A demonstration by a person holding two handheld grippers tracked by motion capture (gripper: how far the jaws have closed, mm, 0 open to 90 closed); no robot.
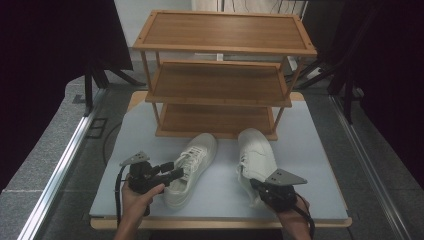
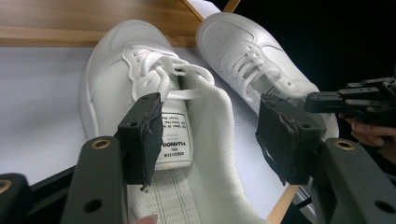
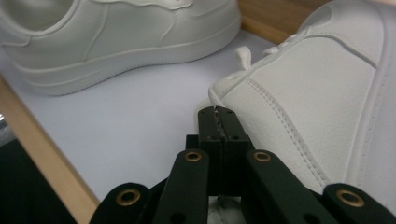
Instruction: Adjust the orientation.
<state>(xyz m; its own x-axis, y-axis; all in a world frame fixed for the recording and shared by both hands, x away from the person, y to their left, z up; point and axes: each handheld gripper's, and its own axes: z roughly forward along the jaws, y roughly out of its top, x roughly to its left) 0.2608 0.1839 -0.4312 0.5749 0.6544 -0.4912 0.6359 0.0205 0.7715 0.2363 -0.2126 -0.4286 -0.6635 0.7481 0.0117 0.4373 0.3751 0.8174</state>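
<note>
- Left gripper [image 2: 210,126], nearest, has its jaws spread wide around the open collar of the left white sneaker [image 1: 192,167].
- The tongue label [image 2: 175,140] reads roughly "HUANQIU"; smaller print is illegible.
- Right gripper [image 3: 218,116] is fully closed at the heel collar of the right sneaker [image 1: 256,155]; whether it pinches the edge, I cannot tell.
- Both sneakers sit on a pale blue tabletop [image 1: 310,165] before a three-tier wooden rack [image 1: 220,80]; dark room.
</note>
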